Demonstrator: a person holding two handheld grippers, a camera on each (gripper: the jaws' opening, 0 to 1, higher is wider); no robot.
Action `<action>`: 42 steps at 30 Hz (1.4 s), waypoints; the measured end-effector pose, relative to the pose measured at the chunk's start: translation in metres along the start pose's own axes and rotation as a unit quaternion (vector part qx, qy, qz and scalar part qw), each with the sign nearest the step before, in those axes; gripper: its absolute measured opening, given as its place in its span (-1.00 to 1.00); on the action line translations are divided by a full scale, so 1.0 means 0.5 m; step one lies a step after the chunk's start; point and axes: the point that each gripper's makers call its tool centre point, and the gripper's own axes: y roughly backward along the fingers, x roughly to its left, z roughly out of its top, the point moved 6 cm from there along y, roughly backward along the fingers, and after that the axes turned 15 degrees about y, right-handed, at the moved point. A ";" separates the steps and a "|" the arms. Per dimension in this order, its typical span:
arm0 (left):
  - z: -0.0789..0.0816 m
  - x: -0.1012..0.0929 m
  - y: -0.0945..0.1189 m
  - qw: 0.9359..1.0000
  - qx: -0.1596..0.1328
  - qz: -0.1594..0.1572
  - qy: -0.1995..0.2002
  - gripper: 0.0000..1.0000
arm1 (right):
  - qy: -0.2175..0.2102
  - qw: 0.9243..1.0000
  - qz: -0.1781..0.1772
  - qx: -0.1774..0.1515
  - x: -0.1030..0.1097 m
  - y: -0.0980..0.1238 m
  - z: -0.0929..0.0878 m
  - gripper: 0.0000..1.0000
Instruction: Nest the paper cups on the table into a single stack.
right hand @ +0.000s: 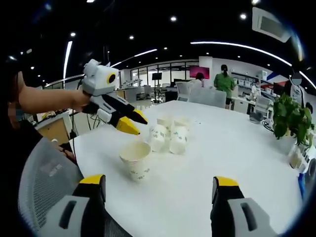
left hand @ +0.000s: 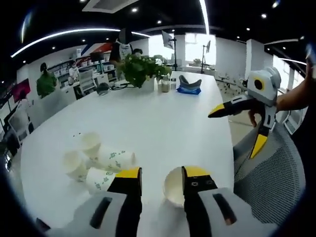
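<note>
One paper cup (left hand: 173, 186) (right hand: 135, 159) stands upright, mouth up, near the white table's edge (left hand: 148, 118). Several more cups (left hand: 98, 160) (right hand: 169, 134) lie and stand in a loose cluster a little farther in. My left gripper (left hand: 162, 174) (right hand: 137, 125) hovers open just above the upright cup with nothing between its yellow-tipped jaws; the cup's rim shows beside the right-hand jaw. My right gripper (right hand: 159, 181) (left hand: 236, 131) is held off the table's edge, jaws spread wide open and empty, well short of the cups.
A grey mesh chair back (left hand: 271, 173) (right hand: 44, 182) sits at the table's edge below the grippers. At the far end stand a potted plant (left hand: 143, 69) (right hand: 291, 118), a jar (left hand: 165, 85) and a blue item (left hand: 189, 88). People sit at desks beyond.
</note>
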 end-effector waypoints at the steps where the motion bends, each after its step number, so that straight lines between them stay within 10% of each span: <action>1: 0.003 0.012 0.001 1.000 -0.004 0.004 -0.002 -0.38 | 0.000 1.000 0.000 -0.001 0.000 0.000 0.000 0.80; 23: 0.048 0.191 -0.033 0.994 -0.045 0.104 0.007 -0.34 | 0.002 1.000 0.007 0.001 0.002 -0.002 -0.004 0.80; 42: 0.045 0.288 -0.091 0.989 -0.015 0.144 0.005 -0.66 | 0.001 1.000 0.003 0.009 -0.002 -0.003 -0.010 0.75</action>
